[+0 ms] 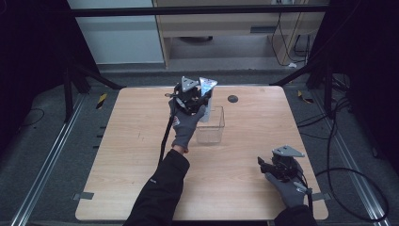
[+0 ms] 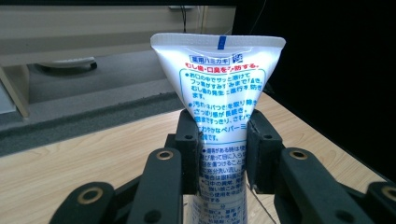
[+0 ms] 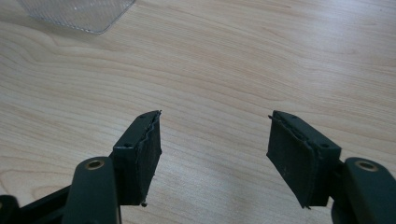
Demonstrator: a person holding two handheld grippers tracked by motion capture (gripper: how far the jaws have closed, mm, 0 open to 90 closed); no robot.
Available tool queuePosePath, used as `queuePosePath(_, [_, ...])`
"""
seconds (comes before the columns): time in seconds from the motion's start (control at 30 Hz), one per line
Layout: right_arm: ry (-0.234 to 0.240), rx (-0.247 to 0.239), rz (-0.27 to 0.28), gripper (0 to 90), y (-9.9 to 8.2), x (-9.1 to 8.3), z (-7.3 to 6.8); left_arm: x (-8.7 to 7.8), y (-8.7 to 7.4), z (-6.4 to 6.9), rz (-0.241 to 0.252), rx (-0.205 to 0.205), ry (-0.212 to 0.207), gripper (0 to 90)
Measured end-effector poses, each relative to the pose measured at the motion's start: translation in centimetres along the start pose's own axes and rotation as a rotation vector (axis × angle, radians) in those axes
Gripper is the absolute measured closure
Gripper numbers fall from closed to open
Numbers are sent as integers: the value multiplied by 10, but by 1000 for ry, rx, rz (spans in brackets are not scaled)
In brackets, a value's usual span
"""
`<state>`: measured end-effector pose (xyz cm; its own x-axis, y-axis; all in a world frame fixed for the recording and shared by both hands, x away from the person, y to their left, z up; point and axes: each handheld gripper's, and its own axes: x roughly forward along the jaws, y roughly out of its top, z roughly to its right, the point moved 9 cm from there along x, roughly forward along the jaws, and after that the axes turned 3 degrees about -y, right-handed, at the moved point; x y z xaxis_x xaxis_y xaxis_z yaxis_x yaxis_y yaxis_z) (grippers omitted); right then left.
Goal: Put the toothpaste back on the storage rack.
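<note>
On the pale wood surface (image 1: 244, 141), near its far middle, stands a clear plastic container (image 1: 212, 127), square and open at the top. A small dark round mark (image 1: 232, 99) sits on the wood just beyond it. Around the surface the floor is grey, with metal rails along both sides, black cables (image 1: 348, 179) looping at the right, and a light wooden cabinet (image 1: 226, 23) against the back of the room.

Just at the container's far left corner the left gripper (image 1: 190, 96) holds a white toothpaste tube (image 1: 206, 96) upright, crimped end up. In the left gripper view its fingers (image 2: 189, 149) pinch the tube (image 2: 219, 107) from both sides, blue and red print facing the camera. Whether the tube's lower end reaches inside the container cannot be told.

The right gripper (image 1: 270, 165) rests low near the near right corner of the surface, well apart from the container. In the right gripper view its fingers (image 3: 142, 154) are spread wide over bare wood, with a corner of the container (image 3: 79, 14) at the upper left.
</note>
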<state>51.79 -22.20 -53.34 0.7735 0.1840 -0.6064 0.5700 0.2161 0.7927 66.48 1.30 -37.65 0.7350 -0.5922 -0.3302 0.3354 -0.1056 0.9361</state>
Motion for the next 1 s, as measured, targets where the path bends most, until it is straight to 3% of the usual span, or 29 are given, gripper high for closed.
queuePosePath(0.23, [3, 7, -5, 345, -1, 0, -1, 15, -16, -1, -41, 0, -6, 693])
queuePosePath(0.57, [2, -6, -1, 346, -1, 1, -1, 25, -35, -4, -73, 19, -10, 691])
queuePosePath(1.0, [5, 0, -6, 345, -1, 1, -2, 33, -60, -1, -113, 5, -28, 688])
